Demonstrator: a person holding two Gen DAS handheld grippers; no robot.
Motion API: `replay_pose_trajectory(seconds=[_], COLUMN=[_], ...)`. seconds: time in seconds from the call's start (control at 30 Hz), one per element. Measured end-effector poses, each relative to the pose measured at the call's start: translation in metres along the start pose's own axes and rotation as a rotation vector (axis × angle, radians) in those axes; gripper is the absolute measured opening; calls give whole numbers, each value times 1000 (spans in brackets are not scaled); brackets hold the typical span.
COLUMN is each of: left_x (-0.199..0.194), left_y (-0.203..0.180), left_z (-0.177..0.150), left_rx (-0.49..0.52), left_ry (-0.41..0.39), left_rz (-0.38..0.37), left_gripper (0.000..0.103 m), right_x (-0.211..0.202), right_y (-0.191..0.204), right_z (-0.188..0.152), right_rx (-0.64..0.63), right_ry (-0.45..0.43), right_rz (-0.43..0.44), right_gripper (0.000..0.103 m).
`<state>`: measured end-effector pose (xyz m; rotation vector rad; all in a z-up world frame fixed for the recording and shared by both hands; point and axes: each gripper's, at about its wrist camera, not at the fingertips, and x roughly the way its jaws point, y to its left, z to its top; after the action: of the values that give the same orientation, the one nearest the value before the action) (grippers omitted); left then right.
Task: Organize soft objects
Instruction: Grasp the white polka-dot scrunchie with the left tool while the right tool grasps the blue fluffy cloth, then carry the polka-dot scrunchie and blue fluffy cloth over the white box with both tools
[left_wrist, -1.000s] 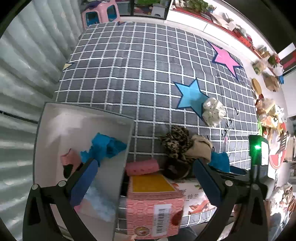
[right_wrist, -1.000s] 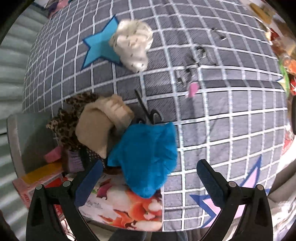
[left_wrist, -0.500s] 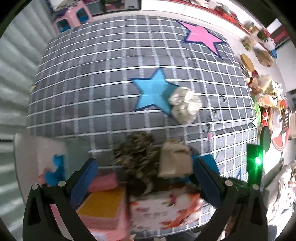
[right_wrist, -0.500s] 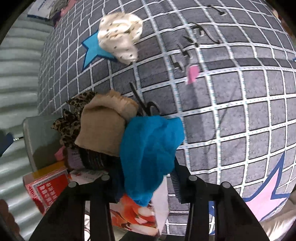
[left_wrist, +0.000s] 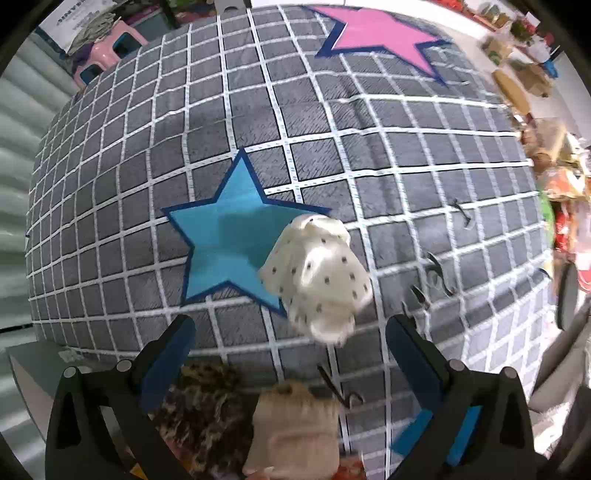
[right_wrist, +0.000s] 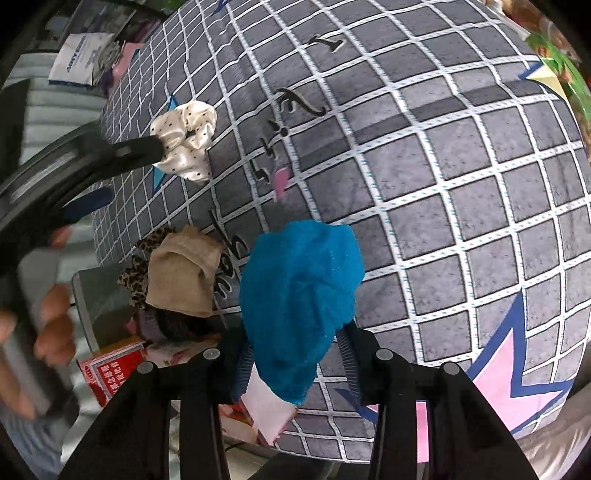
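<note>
In the left wrist view, the left gripper (left_wrist: 290, 345) pointed down at the grey checked bed cover (left_wrist: 369, 155), its jaws spread wide and empty. The white dotted scrunchie (left_wrist: 317, 273) lay just ahead of the blue fingertips, overlapping one arm of the blue star patch (left_wrist: 225, 236). At the bottom edge, between the fingers, sat a tan scrunchie (left_wrist: 295, 432) and a leopard-print scrunchie (left_wrist: 199, 406), touching each other, though blurred. The step in hand seemed to be reaching for the white piece; the next move would call for lowering the jaws on either side of it before closing. In the right wrist view, the right gripper (right_wrist: 295, 354) had its jaws pinching a bright blue scrunchie (right_wrist: 299, 295), which bulged out above the pads over the bed cover. To its left lay the tan (right_wrist: 181, 273) and leopard-print (right_wrist: 140, 273) pieces beside a grey bin (right_wrist: 96, 295) and a red box (right_wrist: 110, 373). The left gripper's finger reached the white scrunchie (right_wrist: 184, 144) farther back. The blue piece looked ready to be carried to the bin, probably leftward over the pile.
</note>
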<state>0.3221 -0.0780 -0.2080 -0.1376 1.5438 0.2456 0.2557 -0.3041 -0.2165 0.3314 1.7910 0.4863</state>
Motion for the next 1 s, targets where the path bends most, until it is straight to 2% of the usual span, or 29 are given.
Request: replay_pose_trajectory(seconds=[0.1, 0.13, 0.2, 0.27, 0.37, 0.67, 0.87, 1.0], left_x=[15, 19, 29, 37, 38, -21, -56, -75], left_y=[-5, -7, -9, -9, -9, -14, -13, -21], left_z=[8, 9, 11, 10, 7, -26, -62, -89], left_rx=[3, 8, 16, 15, 16, 81, 113, 164], left_ry=[16, 26, 53, 89, 81, -48, -81, -96], left_rz=[30, 35, 40, 8, -12, -63, -110, -112], left_gripper=[99, 91, 74, 32, 18, 17, 17, 17], right_x=[-5, -7, -10, -9, -9, -22, -32, -36], right_y=[-4, -6, -8, -3, -1, 3, 10, 16], right_z=[1, 1, 2, 7, 12, 11, 1, -8], right_rx=[-4, -8, -16, -15, -14, -37, -49, -57], right_ry=[-14, -19, -31, -41, -58, -116, -142, -153], right_rz=[7, 5, -2, -4, -9, -41, -55, -68], right_gripper=[43, 43, 43, 43, 43, 43, 43, 43])
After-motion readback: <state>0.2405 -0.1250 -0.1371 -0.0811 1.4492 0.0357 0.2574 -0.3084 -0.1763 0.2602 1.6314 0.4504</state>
